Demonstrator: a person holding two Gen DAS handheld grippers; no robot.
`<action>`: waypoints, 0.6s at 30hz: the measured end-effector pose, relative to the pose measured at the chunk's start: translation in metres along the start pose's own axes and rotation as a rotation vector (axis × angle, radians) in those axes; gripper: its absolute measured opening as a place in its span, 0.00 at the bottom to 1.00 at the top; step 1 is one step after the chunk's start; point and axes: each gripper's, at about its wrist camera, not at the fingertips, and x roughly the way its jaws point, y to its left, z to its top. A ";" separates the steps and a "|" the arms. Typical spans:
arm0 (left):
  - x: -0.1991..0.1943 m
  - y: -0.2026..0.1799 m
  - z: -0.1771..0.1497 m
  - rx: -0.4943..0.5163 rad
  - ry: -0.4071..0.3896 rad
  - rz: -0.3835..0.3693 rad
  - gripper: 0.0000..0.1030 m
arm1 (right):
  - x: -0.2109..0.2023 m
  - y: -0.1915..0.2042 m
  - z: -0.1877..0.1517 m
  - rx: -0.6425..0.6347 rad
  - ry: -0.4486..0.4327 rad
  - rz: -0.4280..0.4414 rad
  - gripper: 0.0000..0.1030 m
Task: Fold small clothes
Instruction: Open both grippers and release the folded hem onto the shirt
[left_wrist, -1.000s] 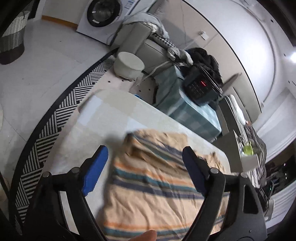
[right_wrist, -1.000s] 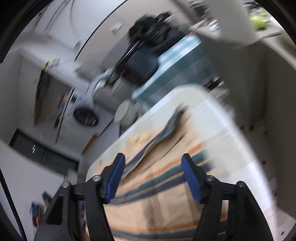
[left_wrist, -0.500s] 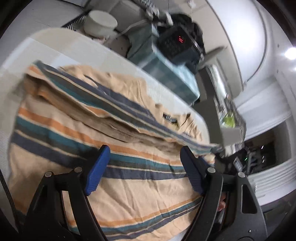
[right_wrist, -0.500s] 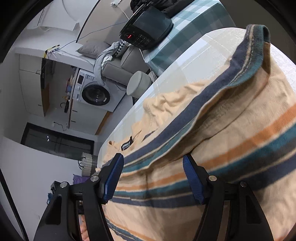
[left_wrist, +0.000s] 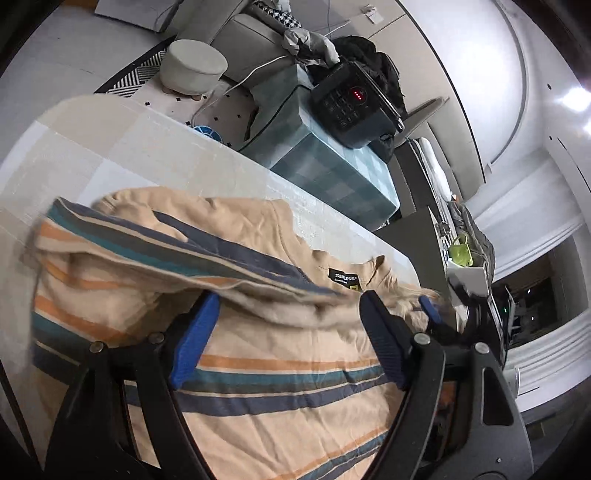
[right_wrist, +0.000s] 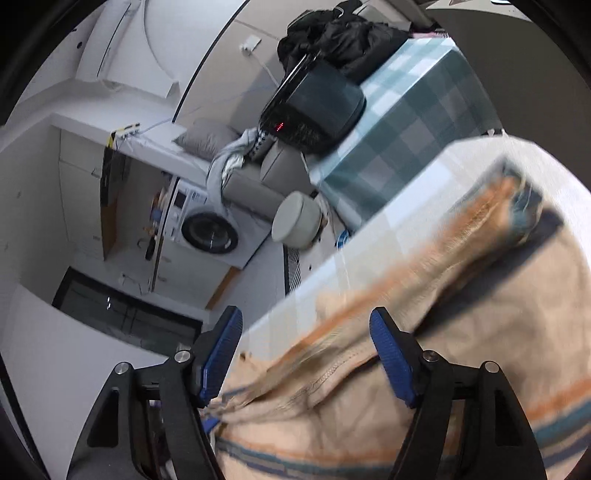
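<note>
A tan shirt with teal, navy and orange stripes (left_wrist: 280, 376) lies partly folded on the pale checked table (left_wrist: 122, 147). Its black neck label (left_wrist: 341, 277) faces up near the far edge. My left gripper (left_wrist: 288, 338) is open, low over the shirt's middle, with a folded layer bunched just ahead of its blue fingers (left_wrist: 194, 343). My right gripper (right_wrist: 306, 354) is open over the shirt's edge (right_wrist: 443, 314) near the table side; the cloth there is blurred. The right gripper's blue tip shows in the left wrist view (left_wrist: 430, 314).
Beyond the table's far edge stand a teal checked box (left_wrist: 325, 166) with a black appliance (left_wrist: 351, 103) on it, a round grey stool (left_wrist: 194, 68) and a sofa with clothes (left_wrist: 258, 40). A washing machine (right_wrist: 207, 229) stands further off on the floor.
Both grippers have swung over the shirt. The left view pulled back to show more table and the folded layer. The right gripper moved towards the shirt's edge; its view is blurred by motion.
</note>
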 end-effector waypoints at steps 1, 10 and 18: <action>-0.004 0.002 0.001 0.003 -0.002 0.004 0.73 | 0.003 -0.001 0.004 0.010 -0.006 -0.012 0.71; -0.017 0.008 0.004 0.006 0.019 0.012 0.73 | 0.008 0.031 -0.035 -0.095 0.090 -0.075 0.72; -0.035 0.028 0.011 -0.049 -0.036 0.025 0.73 | 0.080 0.058 -0.086 -0.112 0.286 0.011 0.72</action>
